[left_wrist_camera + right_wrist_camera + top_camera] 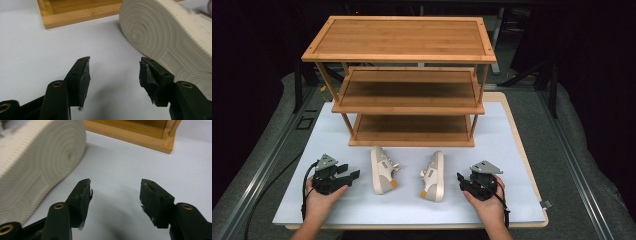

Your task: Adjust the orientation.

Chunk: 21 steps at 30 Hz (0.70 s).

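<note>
High overhead forward-down view; two low close gripper views facing the rack point(398, 80).

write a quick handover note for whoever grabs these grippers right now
Left gripper: open, nothing held, beside the left shoe.
Right gripper: open, nothing held, beside the right shoe.
Both shoes lie on their sides on the white mat, soles facing outward, in front of the wooden rack.
Done: nothing gripped yet; the rack's shelves are bare.
Left: probably grasp each shoe and shelve it.

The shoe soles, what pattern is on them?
Concentric ring tread, cream-coloured, clearest on the left shoe in the left gripper view.
</note>
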Motion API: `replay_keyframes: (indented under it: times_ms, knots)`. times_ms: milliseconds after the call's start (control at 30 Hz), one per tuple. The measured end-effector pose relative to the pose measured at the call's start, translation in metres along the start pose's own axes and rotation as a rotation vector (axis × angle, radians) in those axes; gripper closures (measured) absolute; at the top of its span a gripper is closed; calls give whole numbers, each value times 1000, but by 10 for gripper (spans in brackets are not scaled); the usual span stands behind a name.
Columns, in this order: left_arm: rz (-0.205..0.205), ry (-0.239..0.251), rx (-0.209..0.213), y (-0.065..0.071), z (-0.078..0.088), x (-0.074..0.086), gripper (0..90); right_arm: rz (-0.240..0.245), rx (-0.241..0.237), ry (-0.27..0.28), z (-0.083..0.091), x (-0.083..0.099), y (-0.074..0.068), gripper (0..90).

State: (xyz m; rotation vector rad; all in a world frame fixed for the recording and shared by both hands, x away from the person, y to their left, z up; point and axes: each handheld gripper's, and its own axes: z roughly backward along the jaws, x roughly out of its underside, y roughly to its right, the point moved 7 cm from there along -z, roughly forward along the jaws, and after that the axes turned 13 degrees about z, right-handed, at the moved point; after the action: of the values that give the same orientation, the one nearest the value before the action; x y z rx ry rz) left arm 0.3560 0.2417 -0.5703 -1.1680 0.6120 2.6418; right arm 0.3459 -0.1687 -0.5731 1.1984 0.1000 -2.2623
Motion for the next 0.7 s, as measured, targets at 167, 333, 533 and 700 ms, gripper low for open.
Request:
replay_keyframes:
  times_ms: [167,333,533,700]
  knots:
    - [-14,20,9,9,7,-2,418,43,0,29,8,-7,-8,425]
    - [-18,35,18,16,11,-3,406,22,-15,40,8,-9,-14,427]
    - [-35,54,43,30,18,-6,423,7,-45,40,9,-8,-14,474]
    - [-41,49,50,36,19,-6,423,2,-27,41,11,-8,-13,490]
